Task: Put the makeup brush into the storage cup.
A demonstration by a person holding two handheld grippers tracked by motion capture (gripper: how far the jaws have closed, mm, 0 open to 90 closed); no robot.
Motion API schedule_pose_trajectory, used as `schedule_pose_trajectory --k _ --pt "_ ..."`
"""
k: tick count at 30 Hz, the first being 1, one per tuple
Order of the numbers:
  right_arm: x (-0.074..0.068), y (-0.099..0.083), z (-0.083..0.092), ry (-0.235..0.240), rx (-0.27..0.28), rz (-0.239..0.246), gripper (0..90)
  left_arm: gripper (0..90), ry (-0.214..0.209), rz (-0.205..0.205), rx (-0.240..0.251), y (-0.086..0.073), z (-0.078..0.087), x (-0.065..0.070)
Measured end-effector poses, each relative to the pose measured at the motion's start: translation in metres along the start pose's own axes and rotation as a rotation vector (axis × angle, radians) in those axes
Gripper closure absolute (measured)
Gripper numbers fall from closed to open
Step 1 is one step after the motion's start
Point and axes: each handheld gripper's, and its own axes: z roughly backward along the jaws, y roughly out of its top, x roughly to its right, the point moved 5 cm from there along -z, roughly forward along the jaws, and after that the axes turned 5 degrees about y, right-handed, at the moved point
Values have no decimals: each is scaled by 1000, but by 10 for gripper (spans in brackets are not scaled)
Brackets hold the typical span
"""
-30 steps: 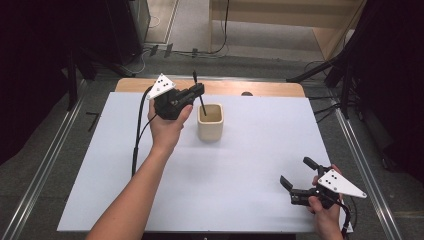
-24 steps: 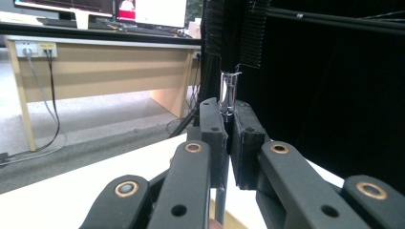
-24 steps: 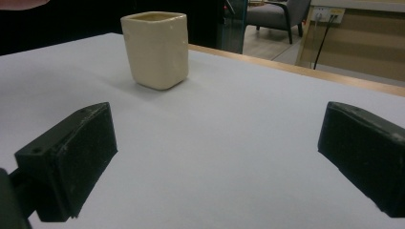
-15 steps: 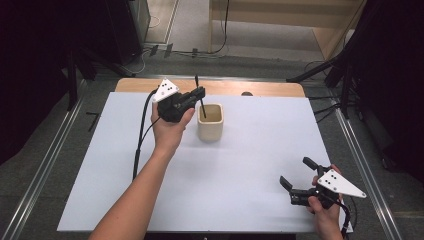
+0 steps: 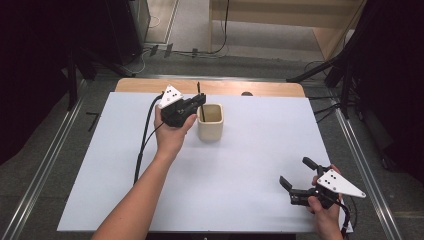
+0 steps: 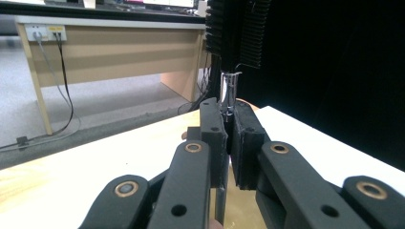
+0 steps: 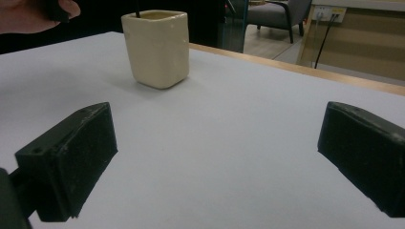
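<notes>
2 grippers were in play, and we read the thin black stick [image 5: 200, 102] as the thing being worked. We saw the left gripper [image 5: 196, 103] clamped shut on it near its middle, at about 11 o'clock from the table's center, with the stick's lower end dipping inside the cream cup [image 5: 210, 122] and its top poking up past the jaws. In the left gripper view the pads pinched a narrow, partly shiny shaft [image 6: 229, 95] that stood upright between them.

We judged the stick light, stiff and slim, probably smooth enough to pivot or slide in a loose pinch, so a hold near mid-length with the pads square to it seemed best. The cup looked like glazed ceramic: heavier, hard and chippable, and a sideways knock from the stick could tip it.

Our right gripper [image 5: 297, 177] sat at roughly 5 o'clock on the white table [image 5: 250, 165], well apart from the cup, its jaws spread wide and holding nothing.

We could read no brand, label or writing on any item.
</notes>
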Motion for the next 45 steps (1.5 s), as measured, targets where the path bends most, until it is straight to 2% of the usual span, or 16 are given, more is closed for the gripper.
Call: schedule_pose_trajectory --k 3,15,21,25,29,32,39,45 --pt "0 0 0 1 0 0 0 862 4 12 -7 -4 -1 0" --pt "0 -1 -1 2 -6 4 14 861 21 -2 -46 -22 -7 -2" --pt "-1 -1 -1 3 -7 5 18 855 36 8 -76 -32 -6 -7" --pt "-1 -1 -1 4 -9 5 19 833 49 -11 -102 -35 -5 -7" --pt "-1 -1 -2 4 -10 6 20 748 53 -16 -114 -35 -4 -7" --pt "-1 -1 -1 4 -10 5 21 638 55 -18 -123 -35 -3 -6" --pt "-1 -1 -1 4 -10 7 21 392 32 13 -128 -35 3 -6" --pt "-1 -1 -1 4 -10 6 21 228 40 21 -125 -37 10 -8"
